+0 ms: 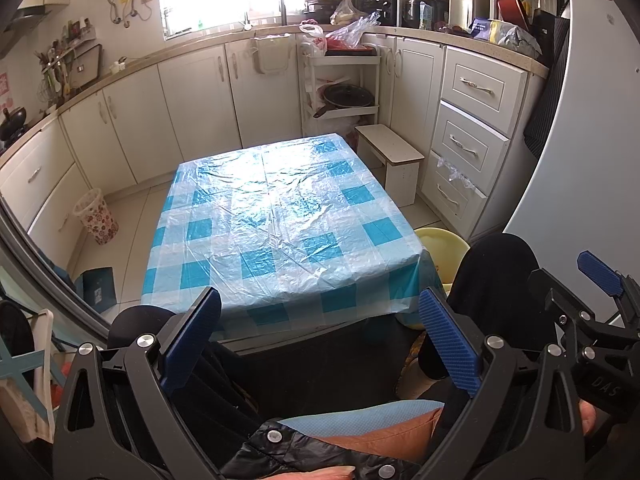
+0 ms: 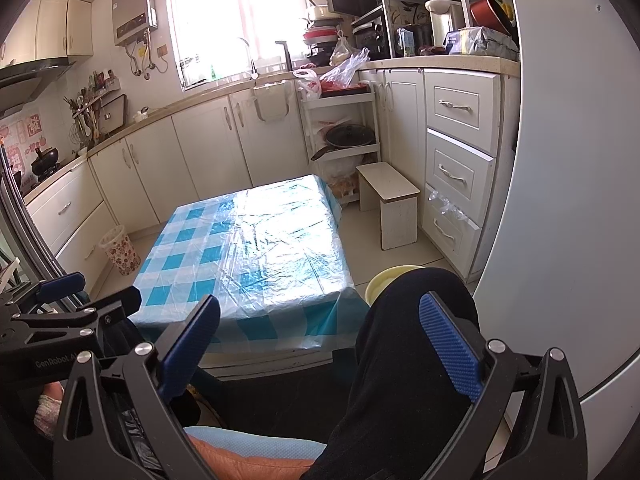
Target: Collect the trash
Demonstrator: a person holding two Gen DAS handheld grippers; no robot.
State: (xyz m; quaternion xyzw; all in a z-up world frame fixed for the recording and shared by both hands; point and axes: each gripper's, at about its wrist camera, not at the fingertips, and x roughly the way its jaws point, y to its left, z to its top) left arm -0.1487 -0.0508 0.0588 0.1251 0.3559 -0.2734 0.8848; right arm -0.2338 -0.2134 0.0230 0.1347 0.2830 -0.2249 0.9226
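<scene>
We hold both tools low over our lap, facing the low worktop (image 1: 280,216) draped in a blue-and-white checked plastic cloth. The left gripper (image 1: 320,336) has its blue ribbed fingers (image 1: 450,338) spread wide with nothing between them, and the right gripper (image 2: 320,340) is the same, parted and empty.

We can find no trash on the cloth; its surface looks bare and wrinkled, with glare across the far half. The likely destination is the small flower-patterned waste basket (image 1: 97,216) standing on the floor by the cabinets, well apart from the worktop's left edge. A black crinkled plastic sheet with snaps (image 1: 304,454) lies across our lap beneath the left tool; whether it is a bag for collecting, we cannot tell.

To do this step well, we judge that we should first sweep both cameras over the floor and around the pale yellow basin (image 1: 442,246) beside our knee, keeping the fingers apart so a scrap can be approached squarely.
</scene>
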